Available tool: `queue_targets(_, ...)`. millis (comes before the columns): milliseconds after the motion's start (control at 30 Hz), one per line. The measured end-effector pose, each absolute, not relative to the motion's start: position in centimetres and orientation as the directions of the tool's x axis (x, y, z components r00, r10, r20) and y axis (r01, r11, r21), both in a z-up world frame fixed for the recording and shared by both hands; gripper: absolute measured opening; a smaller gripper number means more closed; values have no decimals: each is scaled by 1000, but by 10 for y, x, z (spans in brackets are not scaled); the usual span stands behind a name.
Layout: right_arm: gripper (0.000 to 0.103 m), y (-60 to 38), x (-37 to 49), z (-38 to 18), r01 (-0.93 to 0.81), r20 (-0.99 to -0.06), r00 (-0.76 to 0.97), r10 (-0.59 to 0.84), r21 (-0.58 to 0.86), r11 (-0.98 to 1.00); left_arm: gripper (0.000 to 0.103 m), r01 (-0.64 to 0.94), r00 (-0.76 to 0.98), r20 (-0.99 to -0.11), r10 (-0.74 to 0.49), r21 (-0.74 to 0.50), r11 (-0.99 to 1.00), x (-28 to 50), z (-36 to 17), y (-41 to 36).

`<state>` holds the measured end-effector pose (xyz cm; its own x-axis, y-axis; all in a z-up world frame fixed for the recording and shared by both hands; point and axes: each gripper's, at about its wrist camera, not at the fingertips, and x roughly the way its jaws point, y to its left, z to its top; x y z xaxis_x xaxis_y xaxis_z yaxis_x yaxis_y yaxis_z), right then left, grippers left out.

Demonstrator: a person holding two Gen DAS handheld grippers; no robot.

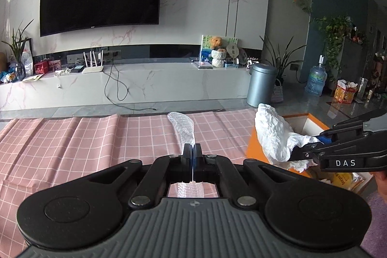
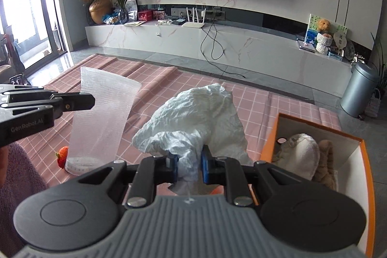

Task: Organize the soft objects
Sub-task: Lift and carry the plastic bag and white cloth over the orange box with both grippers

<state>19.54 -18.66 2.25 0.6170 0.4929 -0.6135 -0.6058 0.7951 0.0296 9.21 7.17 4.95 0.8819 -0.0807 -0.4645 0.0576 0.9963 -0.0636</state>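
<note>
My left gripper [image 1: 192, 152] is shut on a translucent bubble wrap sheet [image 1: 182, 127] and holds it above the pink checked cloth [image 1: 72, 142]. In the right wrist view the sheet [image 2: 104, 117] hangs from the left gripper [image 2: 93, 100]. My right gripper [image 2: 189, 165] is shut on a crumpled white plastic bag [image 2: 193, 117], held above the cloth just left of the orange box [image 2: 271, 137]. In the left wrist view the bag [image 1: 273, 134] is held by the right gripper [image 1: 297, 152] over the box [image 1: 251, 144]. A plush toy [image 2: 302, 154] lies in the box.
A red strawberry toy [image 2: 62, 156] lies on the cloth [image 2: 254, 103] below the sheet. A grey bin [image 2: 358, 88] stands on the floor beyond the box. A marble TV bench [image 2: 217, 40] runs along the far wall.
</note>
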Motion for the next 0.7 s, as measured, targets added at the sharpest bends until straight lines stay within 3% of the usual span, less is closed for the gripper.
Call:
queue_targets(500,17,-298,180,34,-432,-627,711,318,-32,901,0,362,854,-364,-371,-94,927,112,86,-32)
queue_targets(700,17,-331,196,34,-375,-633,730,256,-59,925,0,447,807,-348,-477,-168,879,142,91,-61)
